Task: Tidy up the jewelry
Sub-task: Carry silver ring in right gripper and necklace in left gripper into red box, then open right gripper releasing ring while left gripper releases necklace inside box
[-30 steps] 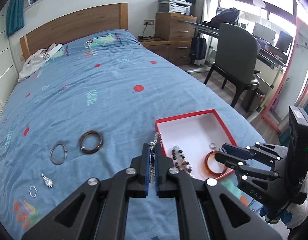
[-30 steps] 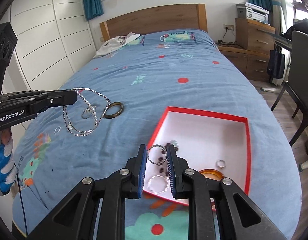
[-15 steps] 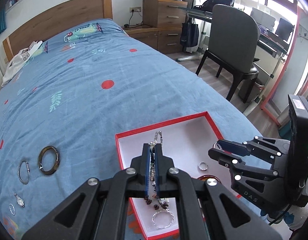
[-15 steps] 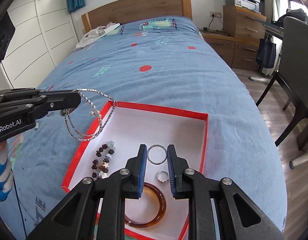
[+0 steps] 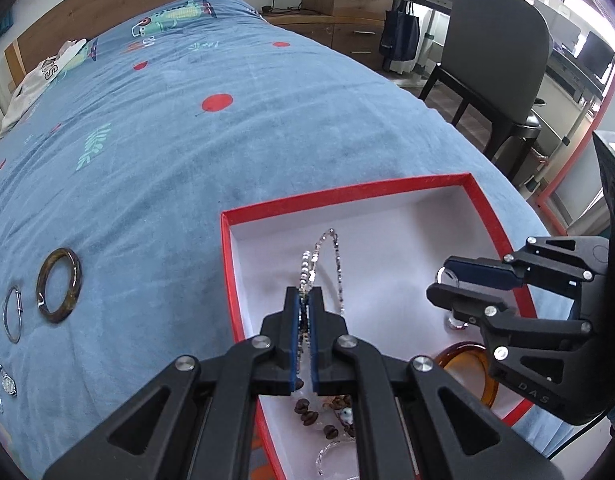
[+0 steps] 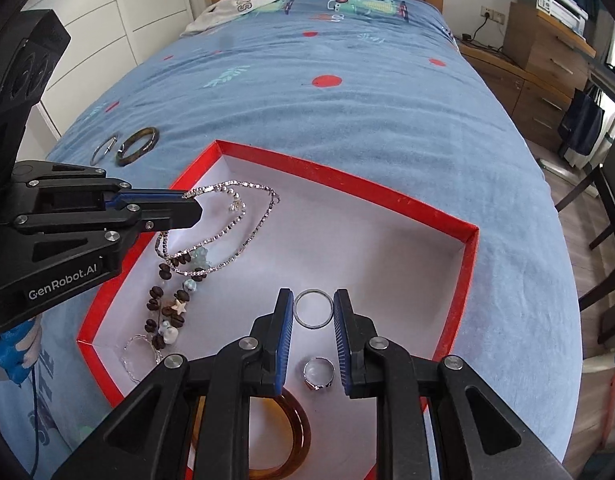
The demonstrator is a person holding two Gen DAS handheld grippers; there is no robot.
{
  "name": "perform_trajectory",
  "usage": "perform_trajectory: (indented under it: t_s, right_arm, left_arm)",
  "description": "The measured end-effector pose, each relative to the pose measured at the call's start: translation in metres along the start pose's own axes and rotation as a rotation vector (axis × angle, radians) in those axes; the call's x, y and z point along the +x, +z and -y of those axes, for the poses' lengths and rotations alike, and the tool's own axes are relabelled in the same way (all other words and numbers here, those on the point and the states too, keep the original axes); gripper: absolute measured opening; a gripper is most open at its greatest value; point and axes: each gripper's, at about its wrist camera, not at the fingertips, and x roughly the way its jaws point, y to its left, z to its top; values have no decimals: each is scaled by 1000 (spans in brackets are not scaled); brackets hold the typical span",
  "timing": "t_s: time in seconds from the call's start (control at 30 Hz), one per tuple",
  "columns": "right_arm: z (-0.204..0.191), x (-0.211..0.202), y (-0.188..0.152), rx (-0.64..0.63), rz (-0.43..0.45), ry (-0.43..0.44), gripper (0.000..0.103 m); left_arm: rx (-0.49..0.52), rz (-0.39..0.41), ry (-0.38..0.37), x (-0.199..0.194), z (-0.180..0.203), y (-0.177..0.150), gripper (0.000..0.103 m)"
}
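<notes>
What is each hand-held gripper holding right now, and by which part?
Left hand-held gripper pinches the silver chain necklace at one end of its loop. Right hand-held gripper clamps a thin silver ring across its outer edges.

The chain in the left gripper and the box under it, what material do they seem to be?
The chain looks like silver metal or rhinestone links: small glinting facets. The box seems to be cardboard: matte white inside, red rim with scuffed edges. The left gripper pinches the chain.
</notes>
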Motion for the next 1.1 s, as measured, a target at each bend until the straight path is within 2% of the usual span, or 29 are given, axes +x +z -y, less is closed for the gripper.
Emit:
perform_trajectory:
  t_s: [0.23,0.5,0.6,0.8,0.87,1.1]
  right_arm:
    - [-1,12,-1,-39,-46,-25,20]
    - [-3,14,-3,-43,-49,-39,21]
    - [-4,14,-3,-42,-51,-43,21]
    - [-2,10,-5,-14,-43,-36,21]
    - [-1,5,-6,-5,-34,-33,21]
    - [-3,-20,-7,20,14,-28,22]
  left_arm:
    - [-43,-46,7,14,-16,-8,5]
    - [-82,-71,-46,17,-19,-10,8]
    - [-84,-75,-61,15,-18,-10,12]
    - [-77,-63,-74,5,-12,-8,28]
    - [-76,-53,-65,0,-11,-7,38]
    - [-83,-27,-49,-24,-17,-7,40]
